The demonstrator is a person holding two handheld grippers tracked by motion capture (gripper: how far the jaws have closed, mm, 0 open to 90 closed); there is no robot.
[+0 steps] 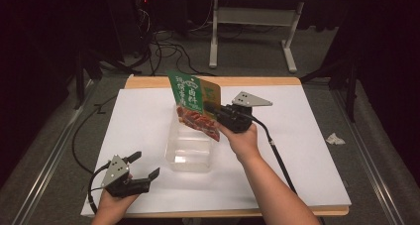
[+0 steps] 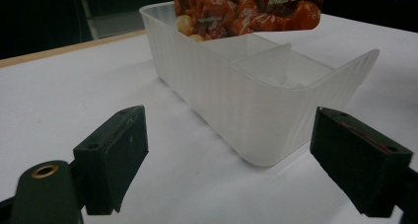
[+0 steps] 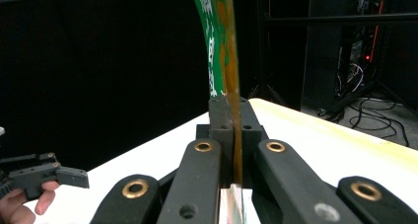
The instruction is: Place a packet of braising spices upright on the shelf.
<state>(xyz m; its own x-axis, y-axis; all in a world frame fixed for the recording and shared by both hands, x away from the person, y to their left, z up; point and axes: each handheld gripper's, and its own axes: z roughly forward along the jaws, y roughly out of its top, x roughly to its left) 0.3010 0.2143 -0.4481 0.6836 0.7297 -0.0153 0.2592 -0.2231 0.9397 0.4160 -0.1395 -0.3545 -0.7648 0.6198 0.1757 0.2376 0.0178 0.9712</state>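
Observation:
A green and red snack pouch [image 1: 192,104] hangs upright over the far end of a clear plastic bin [image 1: 190,146] in the middle of the white table. My right gripper [image 1: 212,107] is shut on the pouch's right edge; in the right gripper view the pouch [image 3: 223,41] rises edge-on from between the closed jaws. My left gripper [image 1: 146,166] rests open near the table's front left corner, pointing at the bin. In the left gripper view the bin [image 2: 256,91] stands just beyond the spread fingers [image 2: 116,155], with the pouch's bottom [image 2: 246,9] above its far compartment.
The white sheet [image 1: 138,116] covers a wooden table with bare room on both sides of the bin. A crumpled scrap of paper [image 1: 335,139] lies on the floor at the right. Cables and a white table frame [image 1: 252,17] stand beyond the far edge.

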